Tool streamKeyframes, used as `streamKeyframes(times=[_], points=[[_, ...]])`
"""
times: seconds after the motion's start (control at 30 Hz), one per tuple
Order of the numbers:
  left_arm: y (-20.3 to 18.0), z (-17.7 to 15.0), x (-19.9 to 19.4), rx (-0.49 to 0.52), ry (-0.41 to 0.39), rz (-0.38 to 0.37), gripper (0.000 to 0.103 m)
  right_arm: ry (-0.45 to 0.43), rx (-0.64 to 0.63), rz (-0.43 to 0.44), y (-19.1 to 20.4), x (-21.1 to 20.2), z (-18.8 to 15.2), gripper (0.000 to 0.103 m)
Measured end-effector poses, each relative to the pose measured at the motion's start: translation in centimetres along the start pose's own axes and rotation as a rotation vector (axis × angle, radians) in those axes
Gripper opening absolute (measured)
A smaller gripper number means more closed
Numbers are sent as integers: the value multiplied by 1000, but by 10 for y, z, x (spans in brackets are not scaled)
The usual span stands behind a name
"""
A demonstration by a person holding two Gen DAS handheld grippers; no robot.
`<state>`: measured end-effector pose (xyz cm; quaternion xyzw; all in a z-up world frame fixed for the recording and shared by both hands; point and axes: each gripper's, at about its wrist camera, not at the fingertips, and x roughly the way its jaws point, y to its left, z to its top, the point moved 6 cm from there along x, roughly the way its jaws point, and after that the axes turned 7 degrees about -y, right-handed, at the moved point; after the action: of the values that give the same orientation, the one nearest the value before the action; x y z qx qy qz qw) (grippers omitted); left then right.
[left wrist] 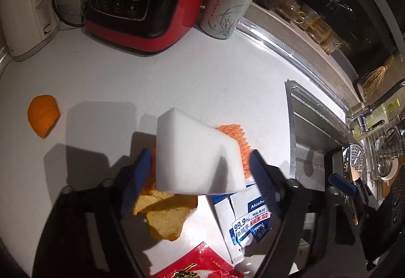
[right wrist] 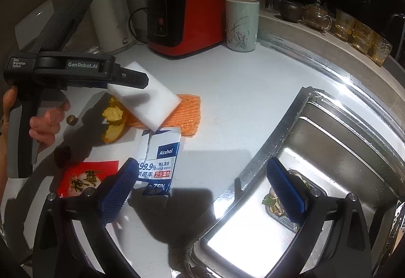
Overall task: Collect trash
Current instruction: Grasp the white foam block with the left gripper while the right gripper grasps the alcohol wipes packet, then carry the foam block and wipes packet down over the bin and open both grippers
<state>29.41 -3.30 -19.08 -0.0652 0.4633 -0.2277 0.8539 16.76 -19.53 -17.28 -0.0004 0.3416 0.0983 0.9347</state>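
Item: white foam block (left wrist: 195,156), pinched between left gripper (left wrist: 200,171) fingers, held above the peel-and-wrapper litter near the desk's sink-side edge. Right gripper (right wrist: 202,191): fingers spread, empty. Handling advice: keep the squeeze light and level; foam likely crushes.

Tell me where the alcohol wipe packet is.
In the right wrist view, the alcohol wipe packet lies on the counter, left of the sink, beside the orange mesh.

A torn blue and white wipe packet (right wrist: 160,159) lies flat on the counter. At its 10 o'clock sit curled orange peels (right wrist: 114,123). An orange foam net (right wrist: 188,115) lies at its 12 o'clock, a red wrapper (right wrist: 83,176) at 8.
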Motion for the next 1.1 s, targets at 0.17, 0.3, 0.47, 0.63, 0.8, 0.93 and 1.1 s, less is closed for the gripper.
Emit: streamKeyframes(times=[0.17, 0.3, 0.47, 0.63, 0.8, 0.93, 1.1], points=[[-3, 1, 1, 14, 19, 13, 35, -10, 24, 10, -3, 1, 0, 100], [-7, 2, -12, 25, -12, 11, 28, -9, 16, 21, 0, 4, 0, 100], [-18, 9, -43, 43, -71, -16, 20, 45, 8, 77, 7, 23, -8, 90], [-29, 12, -66, 71, -120, -35, 19, 126, 12, 108, 17, 52, -15, 66], [-32, 4, -74, 100, -128, -37, 19, 174, 35, 130, 25, 69, -18, 25], [-28, -5, -82, 99, -128, -44, 19, 163, 53, 164, 32, 64, -14, 4], [-24, -15, -101, 109, -144, -52, 19, 120, 49, 142, 43, 39, -8, 3]])
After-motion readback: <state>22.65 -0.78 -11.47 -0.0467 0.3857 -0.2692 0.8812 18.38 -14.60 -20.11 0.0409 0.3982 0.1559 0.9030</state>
